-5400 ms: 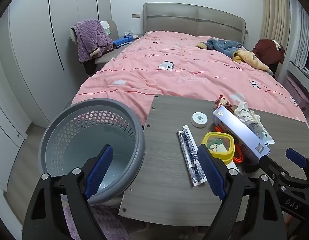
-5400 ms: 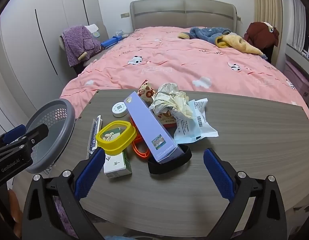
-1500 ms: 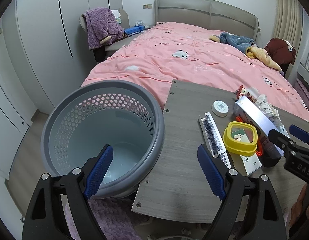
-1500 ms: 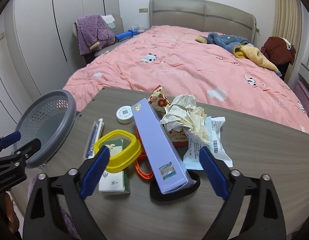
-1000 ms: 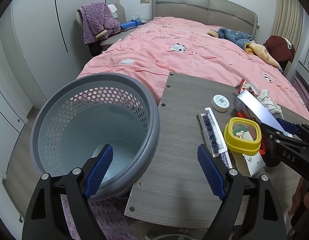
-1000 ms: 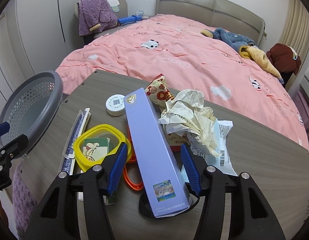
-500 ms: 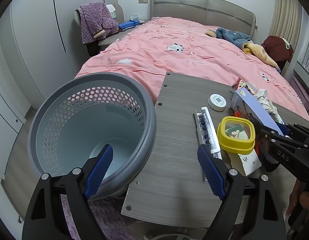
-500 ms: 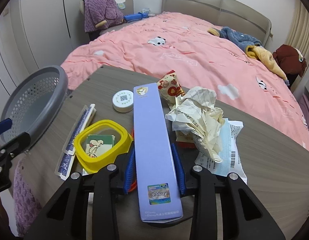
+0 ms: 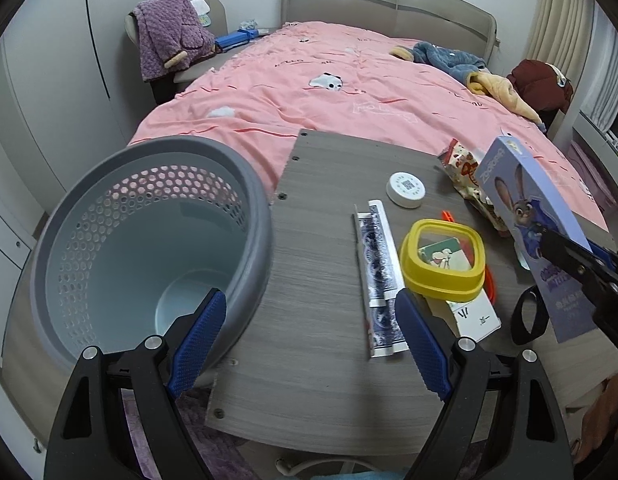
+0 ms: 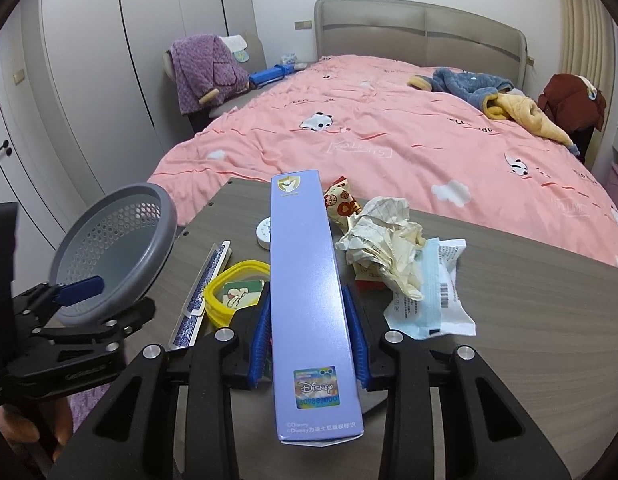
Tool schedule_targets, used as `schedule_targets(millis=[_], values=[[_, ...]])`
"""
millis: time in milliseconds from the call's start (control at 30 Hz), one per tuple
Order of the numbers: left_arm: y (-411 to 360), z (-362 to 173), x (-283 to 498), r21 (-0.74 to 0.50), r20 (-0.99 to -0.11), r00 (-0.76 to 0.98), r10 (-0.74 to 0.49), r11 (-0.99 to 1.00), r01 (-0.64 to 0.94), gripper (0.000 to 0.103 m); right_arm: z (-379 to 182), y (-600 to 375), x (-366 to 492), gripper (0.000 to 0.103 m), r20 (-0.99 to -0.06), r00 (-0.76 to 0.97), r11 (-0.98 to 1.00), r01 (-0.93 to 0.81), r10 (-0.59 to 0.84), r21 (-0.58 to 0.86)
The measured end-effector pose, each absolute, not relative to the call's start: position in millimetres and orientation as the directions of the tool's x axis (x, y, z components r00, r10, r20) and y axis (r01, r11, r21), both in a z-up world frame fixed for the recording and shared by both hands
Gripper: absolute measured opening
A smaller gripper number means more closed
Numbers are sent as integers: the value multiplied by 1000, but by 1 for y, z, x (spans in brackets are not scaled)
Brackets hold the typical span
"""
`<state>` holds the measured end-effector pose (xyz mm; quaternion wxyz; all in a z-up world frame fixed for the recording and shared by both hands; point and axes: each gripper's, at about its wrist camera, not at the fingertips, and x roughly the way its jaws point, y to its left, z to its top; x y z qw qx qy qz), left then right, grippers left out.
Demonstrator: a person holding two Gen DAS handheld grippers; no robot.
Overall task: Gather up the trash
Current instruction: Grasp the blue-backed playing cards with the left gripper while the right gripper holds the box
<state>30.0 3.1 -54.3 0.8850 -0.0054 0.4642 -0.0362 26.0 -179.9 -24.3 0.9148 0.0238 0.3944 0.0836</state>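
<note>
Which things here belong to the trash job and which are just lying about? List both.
For the job: purple box held in the right claw; grey basket; crumpled paper; snack wrapper.

Lying about: yellow container; white puck; bed.

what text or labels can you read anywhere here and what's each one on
"DISNEY": hologram sticker on the long purple box, near its lower end.
"©Disney": small print at the box's bottom edge; the Chinese characters after it are too small to read.
Sticker number: blurred, unreadable.
"Zootopia"-style title on the box's rabbit face, left wrist view: too skewed to be sure.
Round white puck: QR code only.
White wrapper: barcode, print too small.
Small white carton: print unreadable.
</note>
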Motion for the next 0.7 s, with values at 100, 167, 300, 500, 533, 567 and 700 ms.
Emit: schedule_targets(millis=[100,167,300,500,533,567,700], values=[[-6,-59,36,-58,-830,550,-91,995,77,83,-23,-187,17,33,-710,679,983,-125,185,137],[-13,-62,37,-56,-835,542,-95,995,88,83,-23,-192,12,33,-706,685,983,-113,183,145],[-25,-71,41,-44,-849,520,-92,994,105,83,-26,-203,5,33,-701,687,980,-100,194,173],[-27,-85,45,-6,-866,498,-53,995,97,83,-31,-211,2,33,-696,685,974,-96,215,207],[-25,-87,47,0,-870,492,-44,996,90,83,-31,-212,2,33,-696,685,973,-96,218,210],[-23,-89,48,6,-872,488,-35,997,82,83,-32,-213,2,33,-695,685,972,-95,220,213],[-12,-90,49,3,-873,486,-29,998,66,83,-35,-215,4,33,-694,684,970,-92,225,224]])
